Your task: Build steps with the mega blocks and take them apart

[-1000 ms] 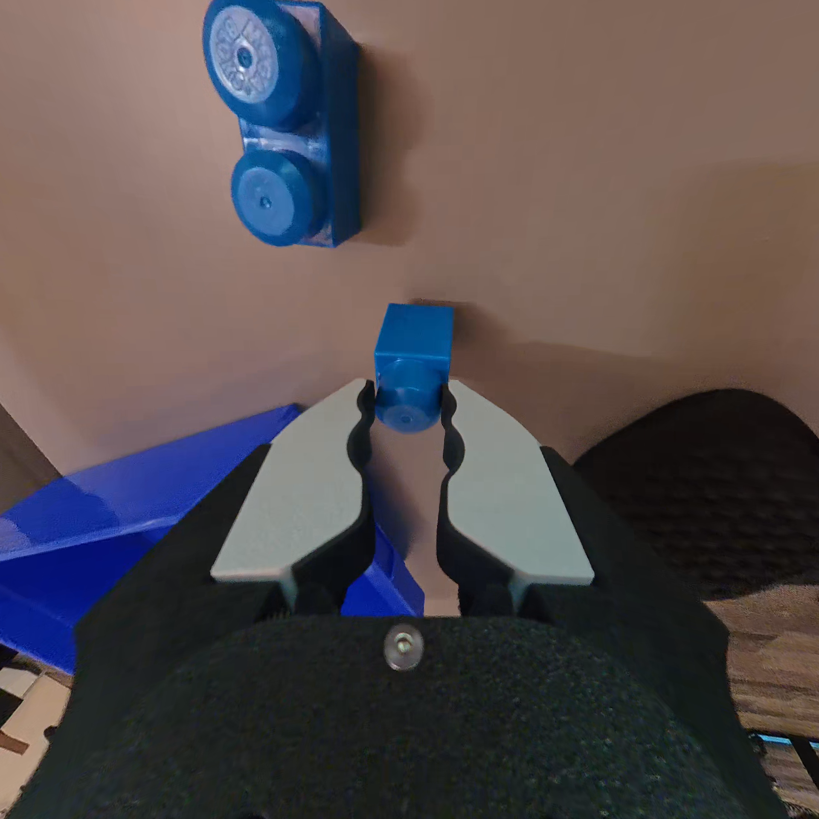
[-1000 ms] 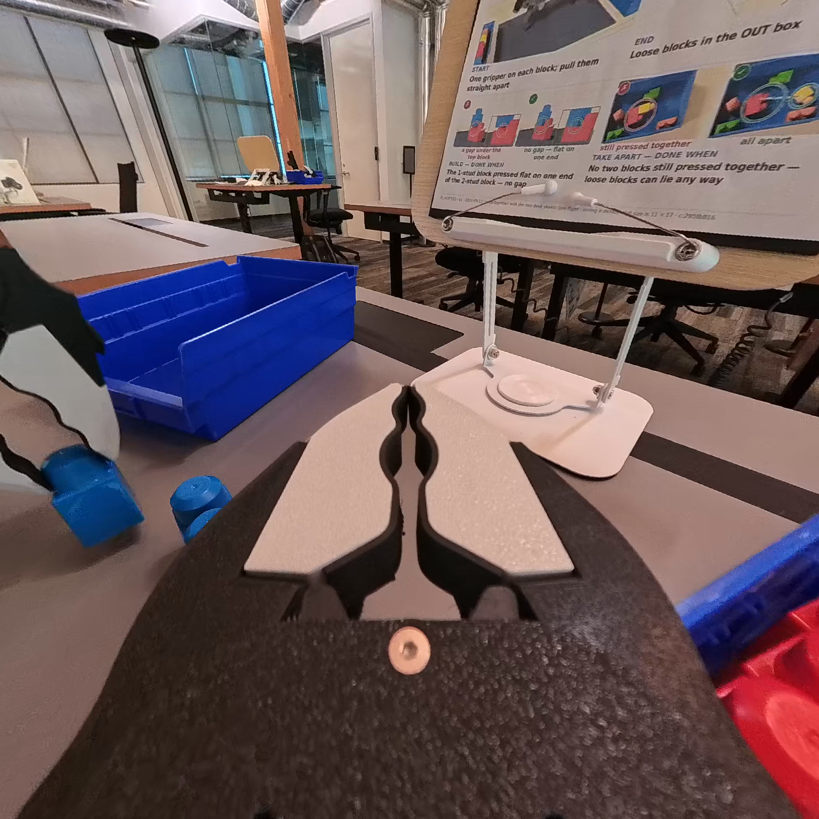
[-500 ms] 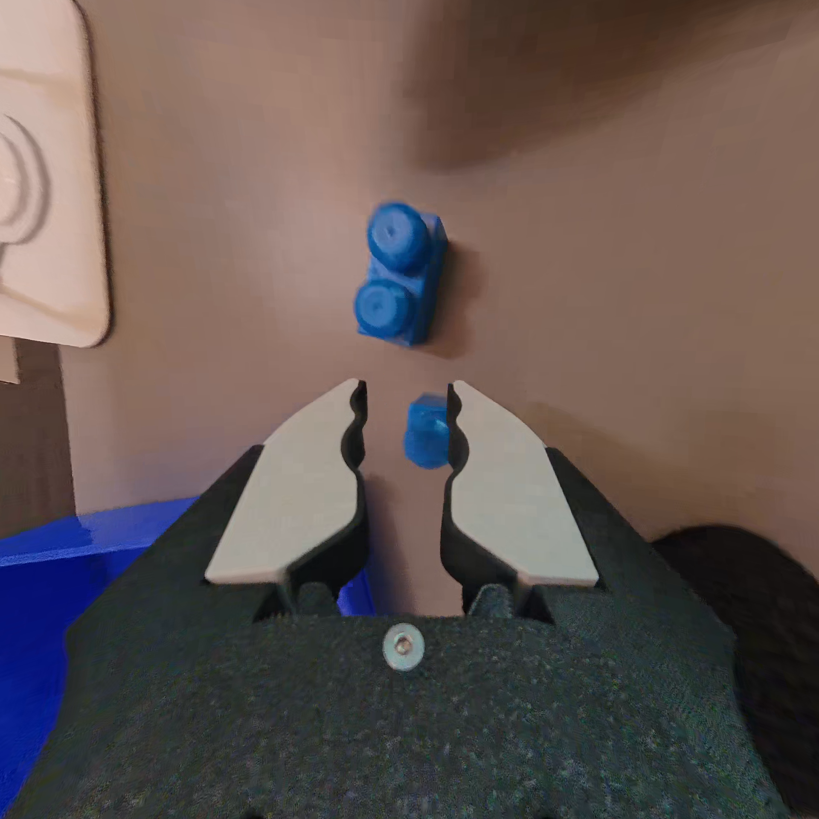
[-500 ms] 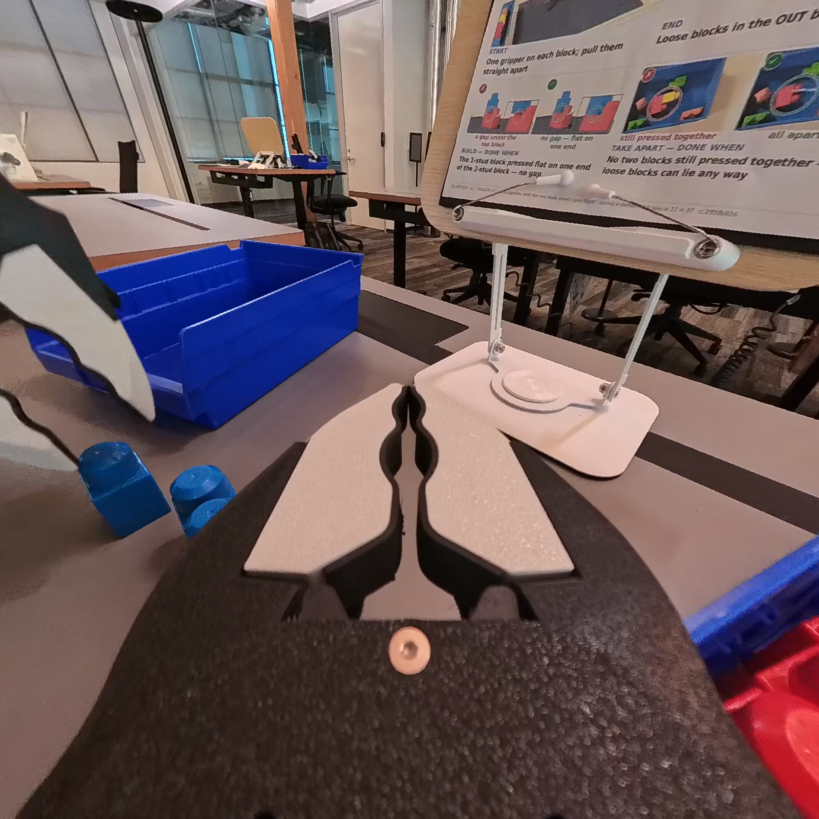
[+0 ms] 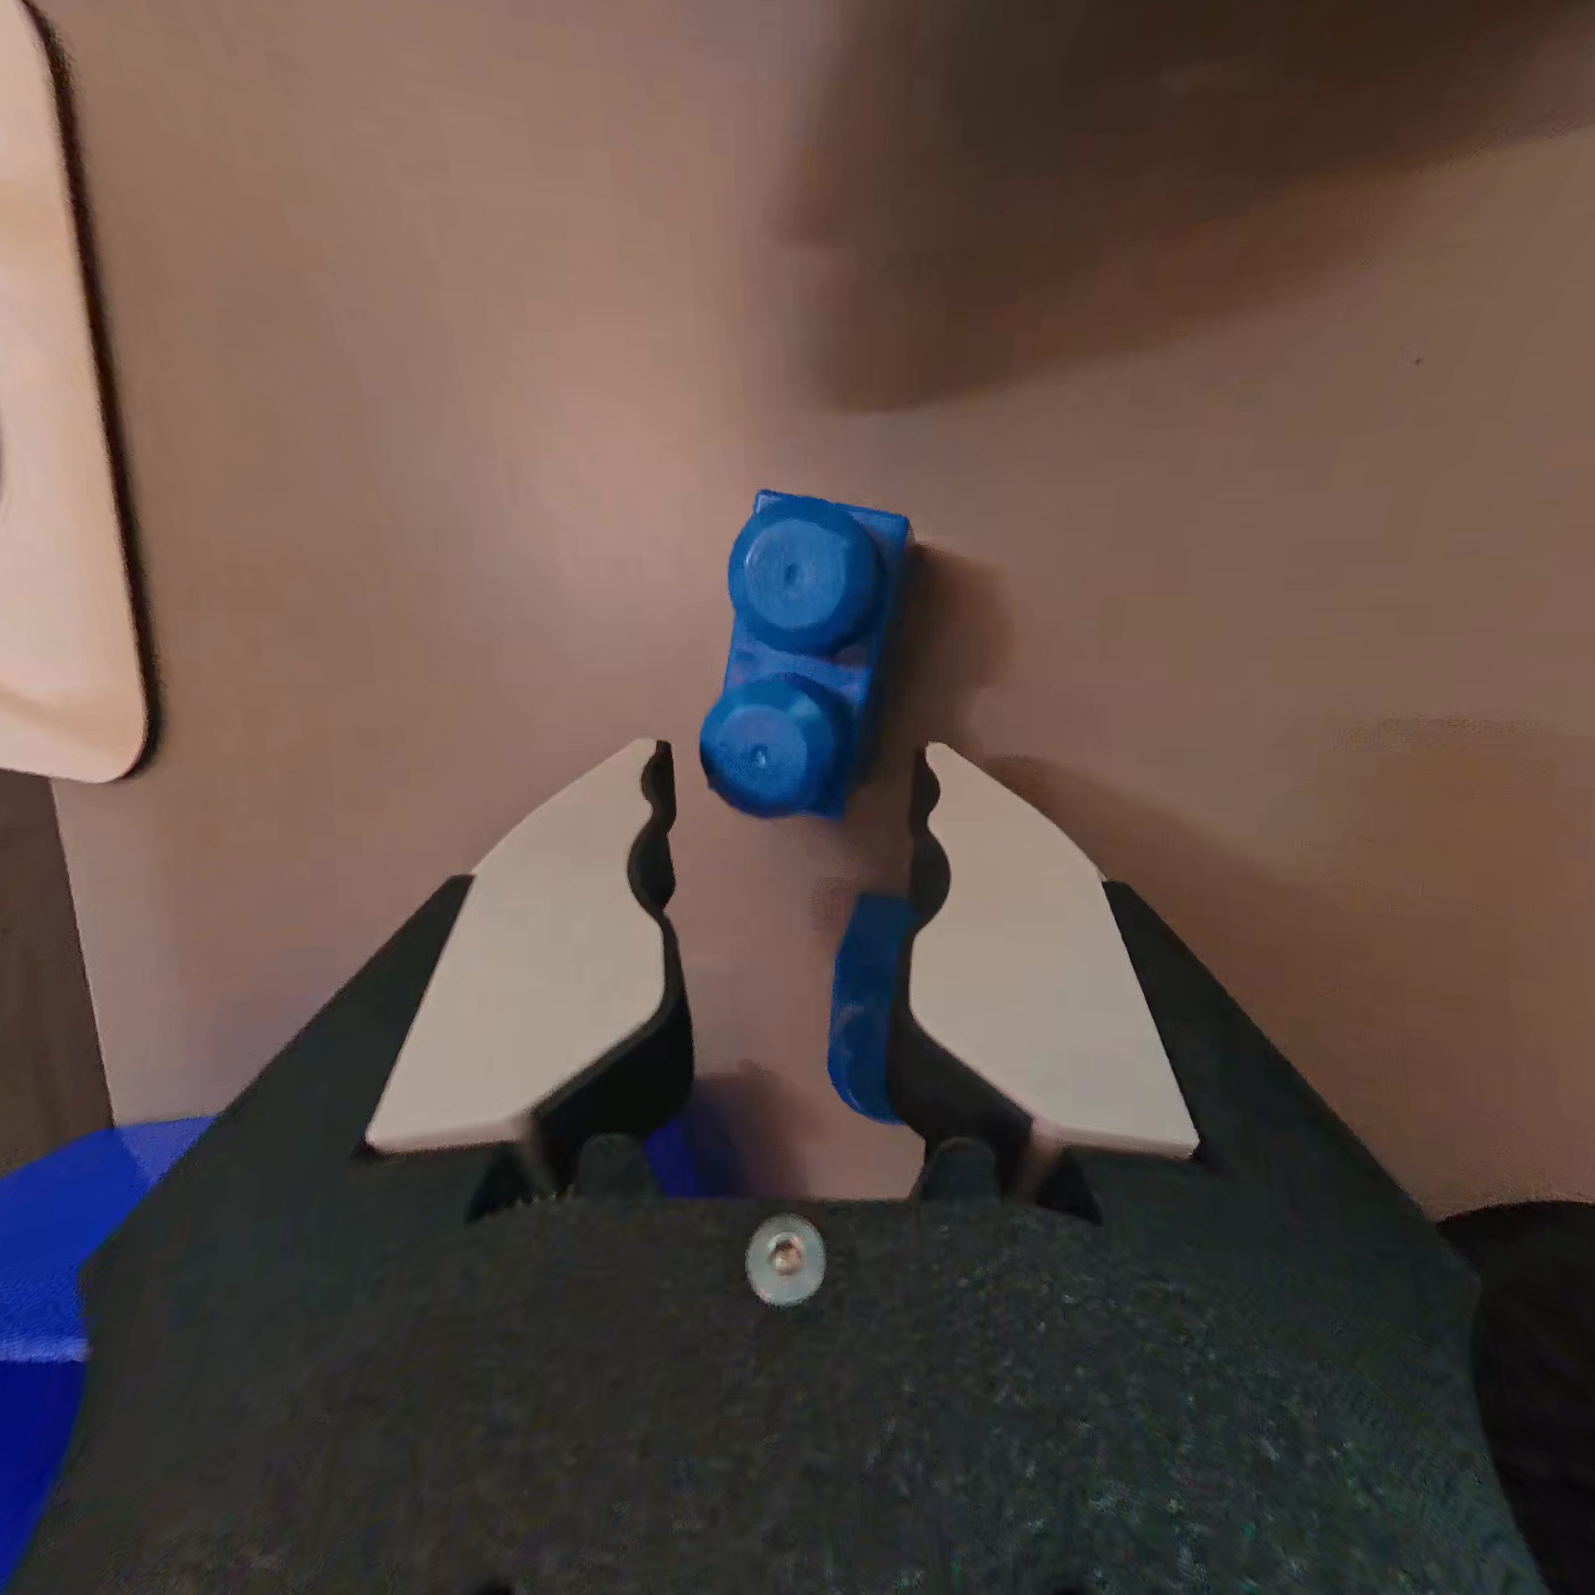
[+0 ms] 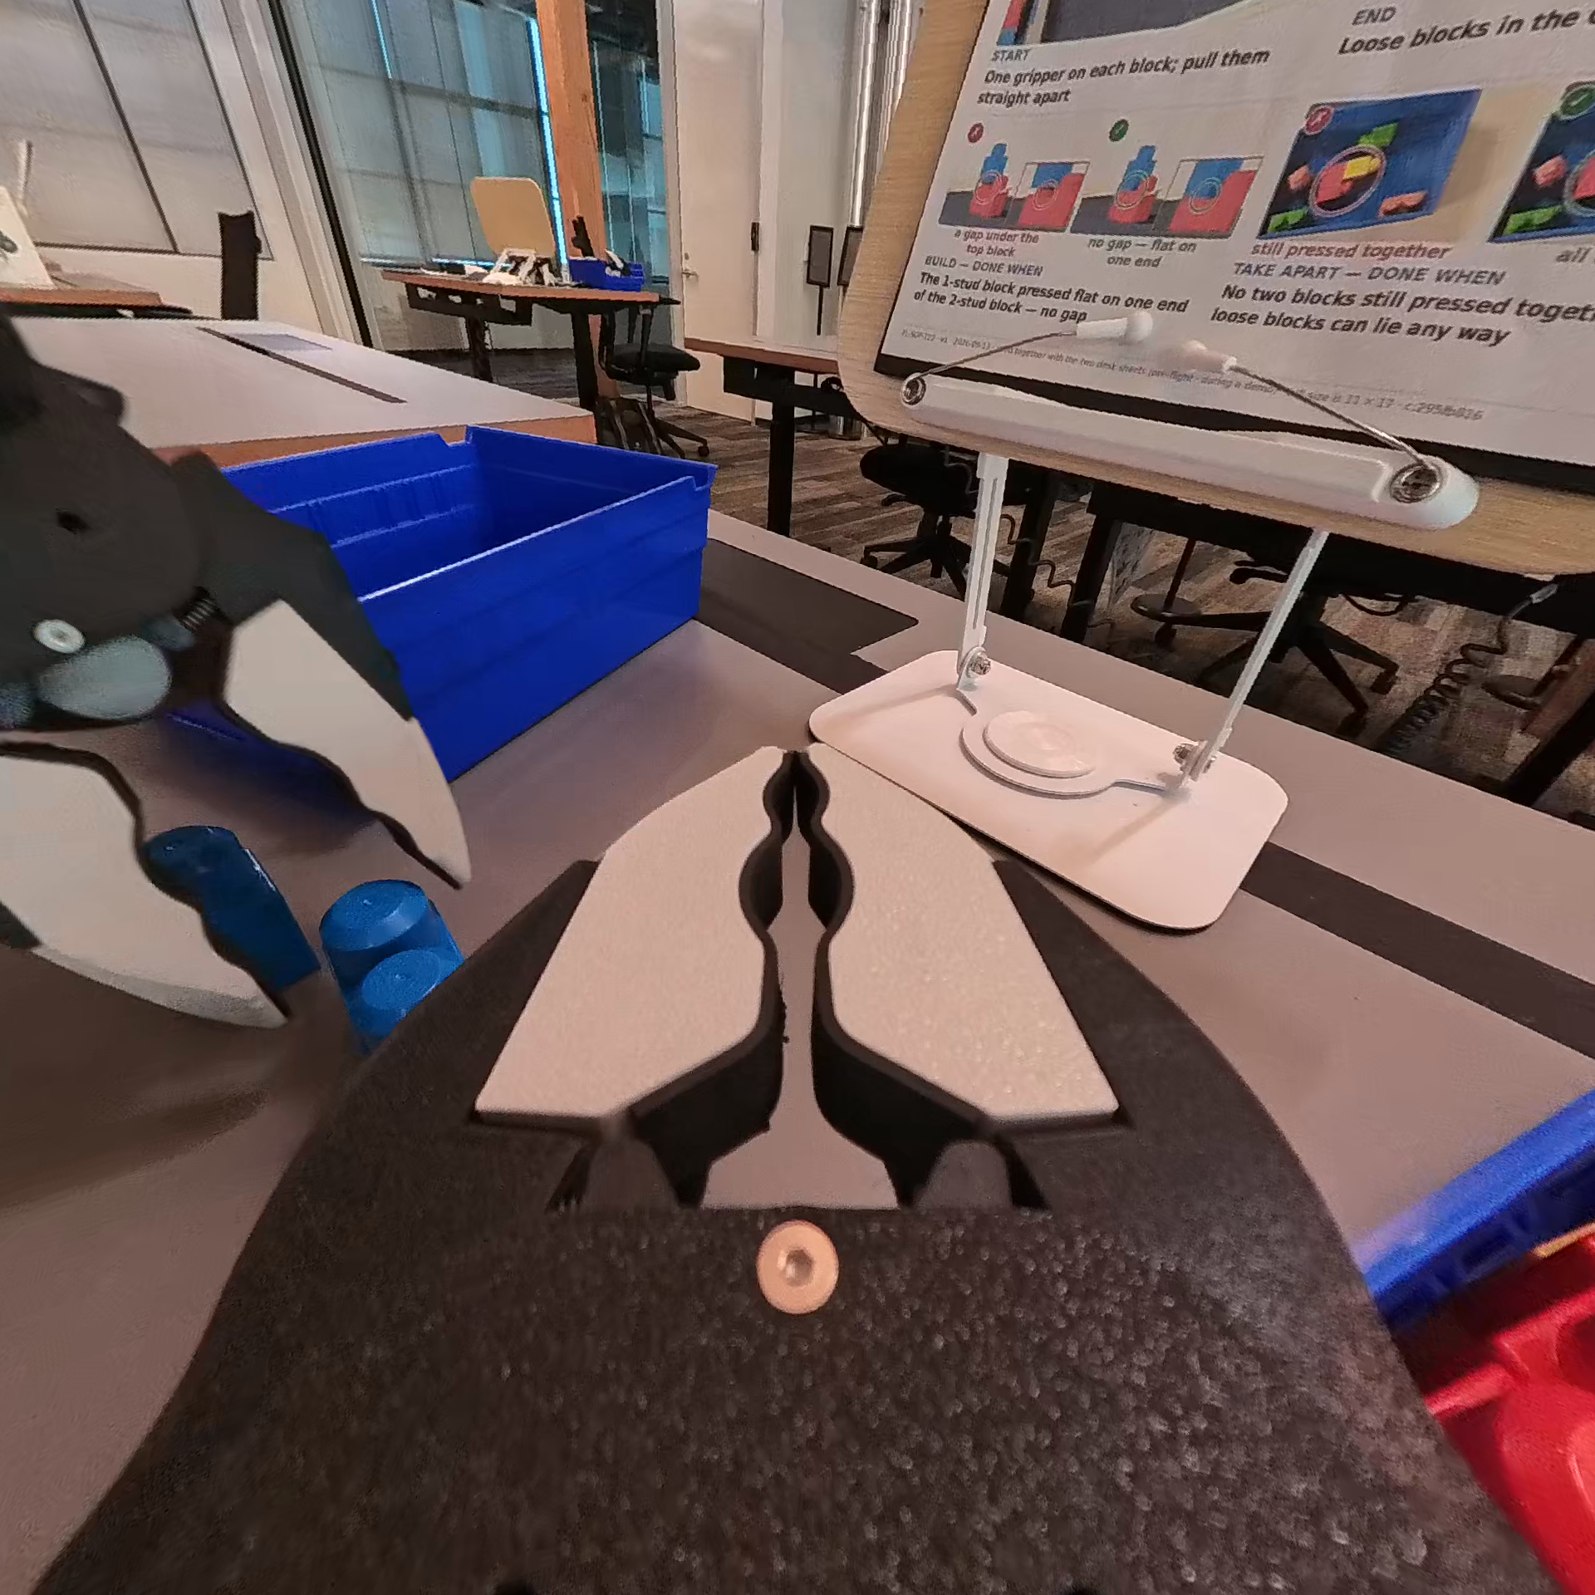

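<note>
The left gripper [image 5: 792,759], jaws wide apart, holds nothing; a small blue one-stud plastic block [image 5: 866,1010] lies beside its right finger. A blue two-stud plastic block [image 5: 803,656] sits at frame centre. The right gripper [image 6: 794,764] is fully closed and empty.

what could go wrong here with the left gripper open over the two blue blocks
1. The small block lies right beside one finger of the open left gripper, so a descent may knock it away.
2. The two-stud block sits just past the fingertips, off-centre, so closing could push it rather than grip it.
</note>
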`<control>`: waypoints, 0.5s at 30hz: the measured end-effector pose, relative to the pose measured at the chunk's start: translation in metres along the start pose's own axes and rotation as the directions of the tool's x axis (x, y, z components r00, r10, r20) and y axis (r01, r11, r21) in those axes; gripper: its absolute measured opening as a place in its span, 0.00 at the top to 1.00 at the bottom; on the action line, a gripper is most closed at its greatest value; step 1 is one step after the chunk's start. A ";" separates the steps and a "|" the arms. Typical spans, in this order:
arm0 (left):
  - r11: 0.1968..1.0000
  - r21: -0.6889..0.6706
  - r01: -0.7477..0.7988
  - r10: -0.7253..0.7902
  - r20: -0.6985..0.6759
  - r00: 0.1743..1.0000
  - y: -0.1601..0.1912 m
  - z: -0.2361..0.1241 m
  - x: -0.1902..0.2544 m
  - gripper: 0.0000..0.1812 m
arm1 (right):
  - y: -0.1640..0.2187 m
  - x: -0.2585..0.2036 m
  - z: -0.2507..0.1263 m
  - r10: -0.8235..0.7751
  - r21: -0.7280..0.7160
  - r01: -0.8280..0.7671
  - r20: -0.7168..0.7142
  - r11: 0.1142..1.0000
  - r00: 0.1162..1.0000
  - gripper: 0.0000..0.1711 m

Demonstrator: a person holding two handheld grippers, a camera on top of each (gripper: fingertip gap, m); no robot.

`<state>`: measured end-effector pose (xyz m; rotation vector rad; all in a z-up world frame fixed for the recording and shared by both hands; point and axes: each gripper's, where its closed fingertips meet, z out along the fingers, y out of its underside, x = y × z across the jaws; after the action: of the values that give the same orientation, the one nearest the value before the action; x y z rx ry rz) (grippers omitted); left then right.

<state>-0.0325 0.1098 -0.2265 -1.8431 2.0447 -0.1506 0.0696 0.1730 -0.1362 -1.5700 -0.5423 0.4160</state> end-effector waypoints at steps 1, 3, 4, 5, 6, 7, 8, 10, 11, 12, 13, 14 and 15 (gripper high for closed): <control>1.000 -0.027 -0.012 0.011 -0.010 1.000 0.000 0.005 -0.001 0.71 | 0.000 0.000 0.000 0.000 0.000 0.000 0.000 1.000 1.000 1.00; 0.996 -0.073 -0.041 0.039 -0.026 0.999 0.001 0.015 -0.002 0.71 | -0.001 0.000 0.000 0.002 0.002 -0.002 0.002 1.000 1.000 1.00; 0.994 -0.091 -0.054 0.051 -0.034 0.998 0.001 0.019 -0.002 0.72 | -0.001 0.000 0.000 0.004 0.003 -0.004 0.002 1.000 1.000 1.00; 0.993 -0.101 -0.065 0.061 -0.039 0.997 0.001 0.022 -0.002 0.73 | -0.001 0.000 0.000 0.005 0.004 -0.005 0.003 1.000 1.000 1.00; 0.992 -0.102 -0.076 0.071 -0.047 0.996 0.000 0.024 -0.001 0.77 | -0.002 0.001 0.000 0.005 0.005 -0.005 0.003 1.000 1.000 1.00; 0.992 -0.092 -0.082 0.078 -0.049 0.996 -0.002 0.025 0.000 0.78 | -0.002 0.001 0.000 0.006 0.006 -0.006 0.002 1.000 1.000 1.00; 0.994 -0.074 -0.082 0.078 -0.046 0.996 -0.005 0.025 -0.001 0.79 | -0.002 0.001 0.000 0.007 0.008 -0.007 0.002 1.000 1.000 1.00; 0.997 -0.035 -0.072 0.071 -0.042 0.997 -0.011 0.021 -0.002 0.80 | -0.003 0.002 0.000 0.010 0.010 -0.010 0.002 1.000 1.000 1.00; 0.998 0.001 -0.062 0.062 -0.037 0.997 -0.015 0.018 -0.002 0.80 | -0.003 0.002 -0.001 0.010 0.011 -0.010 0.002 1.000 1.000 1.00; 0.998 0.051 -0.041 0.042 -0.034 0.999 -0.021 0.012 -0.003 0.80 | -0.003 0.002 -0.001 0.012 0.014 -0.012 0.001 1.000 1.000 1.00; 0.993 0.116 -0.011 0.015 -0.032 0.999 -0.027 0.005 -0.005 0.80 | -0.004 0.003 -0.001 0.015 0.017 -0.015 0.000 1.000 1.000 1.00; 0.981 0.194 0.023 -0.018 -0.031 0.999 -0.036 -0.005 -0.008 0.80 | -0.005 0.003 -0.002 0.020 0.022 -0.020 0.000 1.000 1.000 1.00; 0.957 0.283 0.061 -0.055 -0.029 0.998 -0.044 -0.017 -0.012 0.80 | -0.006 0.004 -0.002 0.025 0.028 -0.025 -0.001 0.999 1.000 1.00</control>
<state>0.0039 0.1131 -0.1935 -1.7281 1.8698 -0.4570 0.0737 0.1735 -0.1303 -1.5516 -0.5145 0.4401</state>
